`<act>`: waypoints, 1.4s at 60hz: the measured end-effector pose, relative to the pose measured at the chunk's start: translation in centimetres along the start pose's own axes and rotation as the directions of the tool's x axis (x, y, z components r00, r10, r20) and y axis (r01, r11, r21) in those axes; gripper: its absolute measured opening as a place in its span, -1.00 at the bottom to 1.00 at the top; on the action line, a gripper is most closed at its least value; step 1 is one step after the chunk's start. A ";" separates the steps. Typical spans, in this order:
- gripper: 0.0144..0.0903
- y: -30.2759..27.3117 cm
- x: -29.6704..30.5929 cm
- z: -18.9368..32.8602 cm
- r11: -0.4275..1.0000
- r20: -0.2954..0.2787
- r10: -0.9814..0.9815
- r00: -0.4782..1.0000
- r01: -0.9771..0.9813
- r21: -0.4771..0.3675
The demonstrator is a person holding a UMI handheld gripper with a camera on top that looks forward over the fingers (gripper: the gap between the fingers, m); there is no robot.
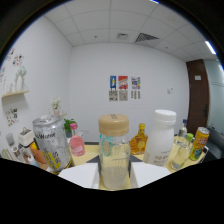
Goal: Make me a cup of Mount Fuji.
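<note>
1. You are facing a white room: a back wall with three small posters [123, 88], a dark door [198, 95] to the right of them, and a ceiling of pale panels with a vent [146, 37].
2. The tabletop [89, 148] ahead of you is yellowish and crowded with drinks and bottles.
3. The jar [113, 152] is the biggest thing near you. It is clear, with a wide tan lid, and holds a pale cloudy liquid in its lower part. It stands upright and dead centre, between the two fingers of your hand-held gripper [113, 176].
4. The white finger pads [79, 175] sit low on either side of the jar, close against its walls. You cannot tell from here whether they press on the glass or leave a thin gap.
5. Left of the jar stands a silver can [50, 142] with dark lettering and yellow fruit printed near its base, leaning slightly in this wide view.
6. Right of the jar stands a tall white bottle [161, 138] with a white cap and small grey print low on its front.
7. Behind the can and the jar is a small pink bottle [76, 144].
8. Between the jar and the white bottle, farther back, is an amber bottle [139, 140] with a golden cap.
9. At the far right is a yellow can [200, 143] with a red mark, with a small clear bottle [181, 149] just beside it.
</note>
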 end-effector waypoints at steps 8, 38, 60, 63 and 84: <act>-0.29 -1.2 0.2 -1.2 0.999 -0.009 -0.009 1.000 0.010 0.031; -0.31 9.6 -0.8 -10.7 1.000 0.051 -0.009 0.999 0.009 0.014; -0.30 29.2 -2.2 -8.4 0.975 0.102 0.071 0.992 -0.047 -0.216; -0.30 30.2 -2.3 -8.2 0.967 0.106 0.124 0.987 -0.096 -0.237; -0.30 29.4 -1.9 -7.5 0.460 0.068 0.884 0.463 -0.832 -0.310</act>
